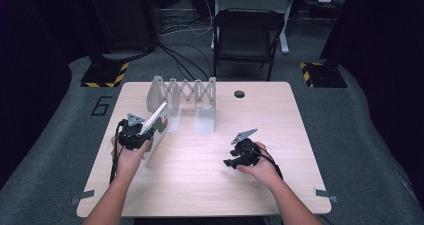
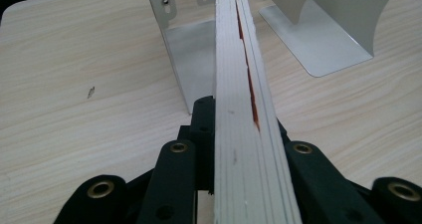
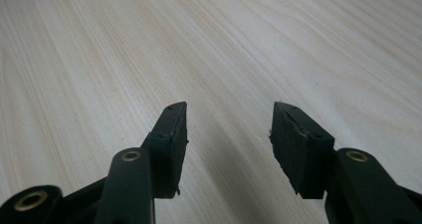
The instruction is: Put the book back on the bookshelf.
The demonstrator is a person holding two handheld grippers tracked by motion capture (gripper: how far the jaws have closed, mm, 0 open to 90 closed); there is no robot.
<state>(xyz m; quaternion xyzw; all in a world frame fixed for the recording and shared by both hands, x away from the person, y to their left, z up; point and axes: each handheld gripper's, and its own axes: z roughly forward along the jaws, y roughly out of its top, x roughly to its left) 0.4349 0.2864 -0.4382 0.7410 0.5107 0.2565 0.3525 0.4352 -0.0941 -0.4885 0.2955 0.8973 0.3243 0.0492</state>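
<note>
Table (image 1: 200, 185): pale wood-grain top with rounded corners and a small dark round hole (image 1: 239, 94) near the far edge. Grey tape tabs sit at both near corners. A small dark mark (image 2: 91, 91) on the wood shows in the left gripper view.

Room: dark surroundings, grey carpeted floor (image 1: 350, 135). A black chair (image 1: 247, 37) stands beyond the far edge, with loose cables (image 1: 180, 55) on the floor beside it. Two stand bases with yellow-black hazard stripes (image 1: 105, 75) flank the far corners. A "6" is marked on the floor off the table's left edge.

On the table: a white metal expanding rack (image 1: 185, 102) with scissor links stands toward the far edge, left of centre, its end plates resting flat on the wood.

Left tool (image 1: 134, 135), near the left edge: jaws clamped on a flat white book (image 1: 157, 122), gripped by its edge. The book is tilted, its far end pointing at the rack's left end plate. The left gripper view shows its stacked page edges (image 2: 239, 134) with a red streak.

Right tool (image 3: 229, 129), toward the near right part of the table: jaws apart, nothing between them, bare wood beneath. Seen from the high view (image 1: 239, 157) it lies low over the table, pointing left.
</note>
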